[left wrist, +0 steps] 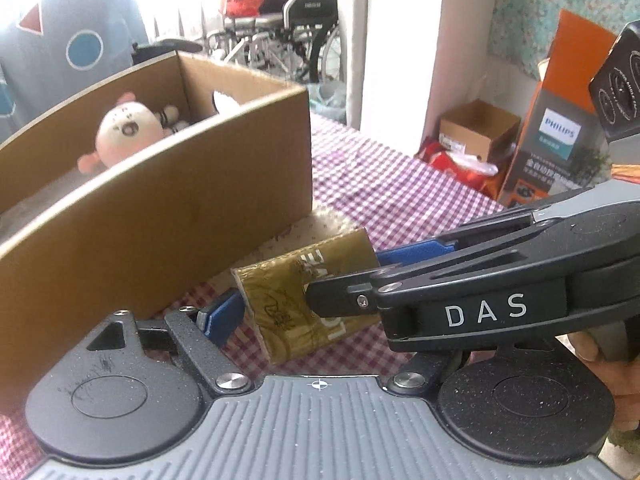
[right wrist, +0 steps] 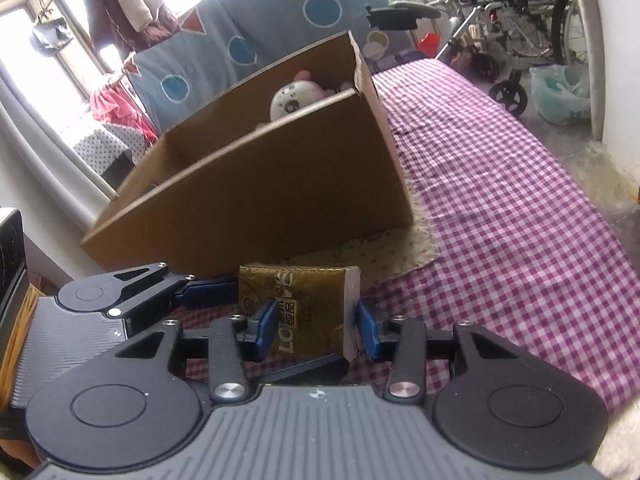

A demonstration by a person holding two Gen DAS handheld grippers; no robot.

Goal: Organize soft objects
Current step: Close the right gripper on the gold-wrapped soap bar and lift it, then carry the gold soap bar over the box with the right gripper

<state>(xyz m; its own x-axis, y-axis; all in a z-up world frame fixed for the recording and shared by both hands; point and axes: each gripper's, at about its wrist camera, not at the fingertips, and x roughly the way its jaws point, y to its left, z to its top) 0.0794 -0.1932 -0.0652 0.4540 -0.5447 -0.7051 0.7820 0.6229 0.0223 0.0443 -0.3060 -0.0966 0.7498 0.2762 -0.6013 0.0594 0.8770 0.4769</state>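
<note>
A gold tissue pack point(left wrist: 296, 296) point(right wrist: 304, 312) sits just above the checked tablecloth, in front of the cardboard box point(left wrist: 168, 216) point(right wrist: 256, 184). Both grippers hold it. My left gripper point(right wrist: 256, 292) comes in from the left; in its own view one blue pad point(left wrist: 222, 316) presses the pack's left end, and the other finger is hidden behind the right gripper. My right gripper point(right wrist: 318, 326) is shut on the pack's sides, its blue pads point(right wrist: 264, 326) touching it. In the left wrist view the right gripper point(left wrist: 344, 280) crosses from the right. A white plush toy point(left wrist: 128, 128) point(right wrist: 290, 100) lies in the box.
A beige floral cloth point(right wrist: 384, 248) lies under the box's corner. The purple checked tablecloth point(right wrist: 500, 208) stretches to the right. Off the table stand a Philips carton point(left wrist: 556, 140), a small open box point(left wrist: 476, 128) and wheelchairs point(right wrist: 516, 12).
</note>
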